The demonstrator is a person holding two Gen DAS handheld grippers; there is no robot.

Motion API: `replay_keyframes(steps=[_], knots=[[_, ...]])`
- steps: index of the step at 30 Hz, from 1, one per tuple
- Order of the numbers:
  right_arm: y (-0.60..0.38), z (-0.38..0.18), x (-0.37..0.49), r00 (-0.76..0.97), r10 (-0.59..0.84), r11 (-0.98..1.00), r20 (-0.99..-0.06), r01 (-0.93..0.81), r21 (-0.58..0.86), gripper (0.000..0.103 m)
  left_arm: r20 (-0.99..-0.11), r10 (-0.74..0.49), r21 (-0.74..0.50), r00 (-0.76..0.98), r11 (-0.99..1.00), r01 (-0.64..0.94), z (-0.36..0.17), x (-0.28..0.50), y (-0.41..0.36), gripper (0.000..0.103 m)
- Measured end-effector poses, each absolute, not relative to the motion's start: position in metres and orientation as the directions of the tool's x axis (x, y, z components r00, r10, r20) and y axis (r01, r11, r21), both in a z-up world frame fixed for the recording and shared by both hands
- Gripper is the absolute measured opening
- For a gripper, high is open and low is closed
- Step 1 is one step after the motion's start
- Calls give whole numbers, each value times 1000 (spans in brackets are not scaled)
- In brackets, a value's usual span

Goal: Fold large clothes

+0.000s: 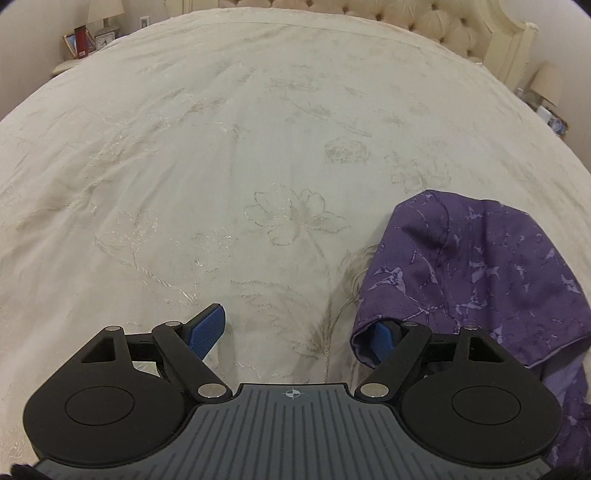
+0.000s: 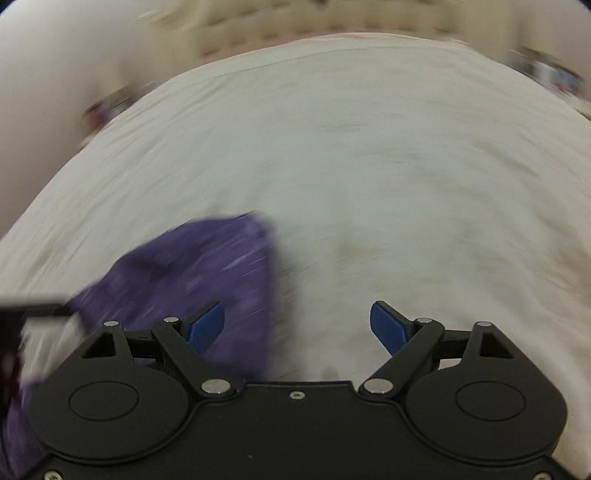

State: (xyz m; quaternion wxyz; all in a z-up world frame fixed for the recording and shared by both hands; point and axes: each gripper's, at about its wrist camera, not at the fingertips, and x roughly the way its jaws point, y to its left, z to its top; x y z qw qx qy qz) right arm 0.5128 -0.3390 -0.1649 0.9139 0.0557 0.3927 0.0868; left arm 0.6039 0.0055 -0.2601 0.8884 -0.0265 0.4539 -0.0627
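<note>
A purple patterned garment [image 1: 480,266] lies bunched on the cream embroidered bedspread [image 1: 258,147], at the lower right of the left wrist view. My left gripper [image 1: 295,332] stands open over the bedspread. A fold of the garment's edge wraps around its right blue pad [image 1: 382,338], and only bedspread shows between the pads. The right wrist view is blurred. There the garment [image 2: 192,266] lies at the lower left, behind the left finger of my right gripper [image 2: 297,326]. That gripper is open, with bare bedspread [image 2: 369,166] between most of its span.
A tufted cream headboard [image 1: 424,22] runs along the far side of the bed. A nightstand with a lamp, a clock and picture frames [image 1: 85,40] stands at the far left, another lamp [image 1: 546,81] at the far right. A dark blurred shape [image 2: 33,310] crosses the right wrist view's left edge.
</note>
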Motion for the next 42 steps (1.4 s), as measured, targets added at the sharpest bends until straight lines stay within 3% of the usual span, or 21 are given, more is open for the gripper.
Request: replay_keyframes(steps=[2, 6, 8, 9, 10, 12, 16, 20, 22, 29, 31, 37, 42], knots=[[-314, -169, 504, 666, 227, 970, -710, -221, 103, 93, -796, -142, -111, 588, 990, 89, -256, 604, 8, 79], [-283, -192, 509, 633, 149, 952, -760, -299, -63, 89, -784, -153, -111, 601, 988, 106, -245, 605, 6, 79], [-282, -196, 520, 643, 101, 951, -759, -287, -117, 58, -758, -161, -112, 632, 987, 117, -236, 604, 6, 79], [-285, -192, 522, 667, 81, 961, -741, -250, -120, 33, -741, -173, -119, 648, 985, 127, -232, 603, 6, 79], [-293, -186, 525, 692, 66, 976, -719, -193, -97, 31, -728, -182, -119, 661, 983, 139, -229, 601, 7, 79], [-315, -182, 529, 712, 44, 995, -701, -91, -30, 35, -725, -185, -80, 664, 980, 185, -231, 599, 4, 84], [-343, -211, 539, 597, 67, 998, -799, -49, 47, 61, -844, -112, 60, 524, 952, 300, -270, 608, -10, 88], [-358, -213, 534, 572, 132, 991, -809, -73, 110, 70, -855, -144, 73, 499, 918, 390, -272, 611, -9, 89], [-365, -204, 529, 568, 176, 984, -804, -112, 136, 82, -856, -211, 26, 471, 893, 448, -262, 613, -3, 89], [-379, -176, 498, 536, 287, 954, -794, -235, 186, 85, -870, -286, -10, 402, 824, 566, -235, 599, 28, 89], [-384, -166, 495, 546, 308, 949, -779, -236, 210, 85, -857, -306, -73, 416, 869, 489, -225, 602, 37, 89], [-382, -157, 532, 578, 360, 932, -732, -193, 306, 85, -745, -484, -426, 460, 875, 230, -208, 619, 32, 89], [-364, -176, 580, 570, 379, 922, -729, -166, 349, 85, -783, -470, -396, 408, 882, 257, -241, 630, -27, 89]])
